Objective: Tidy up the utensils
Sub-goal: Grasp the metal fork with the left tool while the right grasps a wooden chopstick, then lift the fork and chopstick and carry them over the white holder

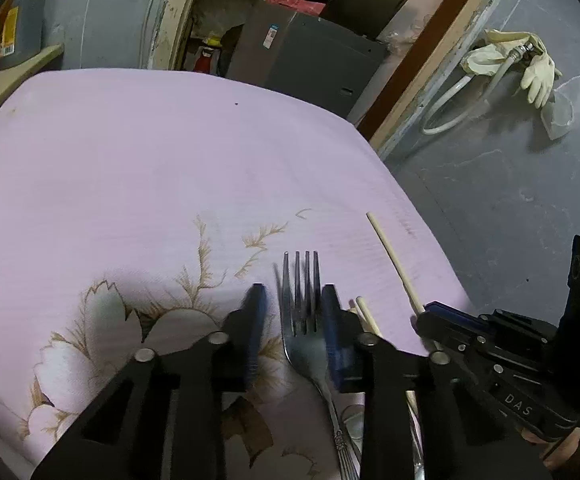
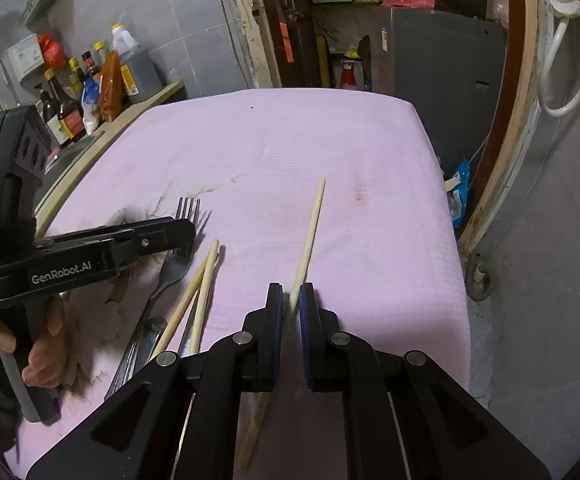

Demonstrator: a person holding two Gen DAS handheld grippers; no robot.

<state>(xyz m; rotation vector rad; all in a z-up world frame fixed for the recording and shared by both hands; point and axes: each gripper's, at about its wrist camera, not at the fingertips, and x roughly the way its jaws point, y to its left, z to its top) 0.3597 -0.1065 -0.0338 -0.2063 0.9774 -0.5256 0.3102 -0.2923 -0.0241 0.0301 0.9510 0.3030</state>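
A steel fork [image 1: 301,344] lies on the pink flowered cloth [image 1: 150,152], tines pointing away. My left gripper [image 1: 293,292] straddles the fork's head; the right pad is at the tines and a narrow gap shows on the left, so it is open. In the right wrist view the left gripper [image 2: 182,228] hovers over the fork [image 2: 174,264]. My right gripper [image 2: 291,292] is shut on a single pale chopstick [image 2: 309,232], which slants up and away from the cloth. The same chopstick [image 1: 393,256] shows in the left wrist view, with the right gripper [image 1: 445,316] at its lower end.
Two more chopsticks [image 2: 202,280] lie crossed beside the fork, over other metal utensils [image 2: 142,344]. Sauce bottles [image 2: 74,92] stand on a ledge at the left. A grey cabinet [image 1: 309,60] stands behind the table. The cloth's right edge [image 2: 455,248] drops to the floor.
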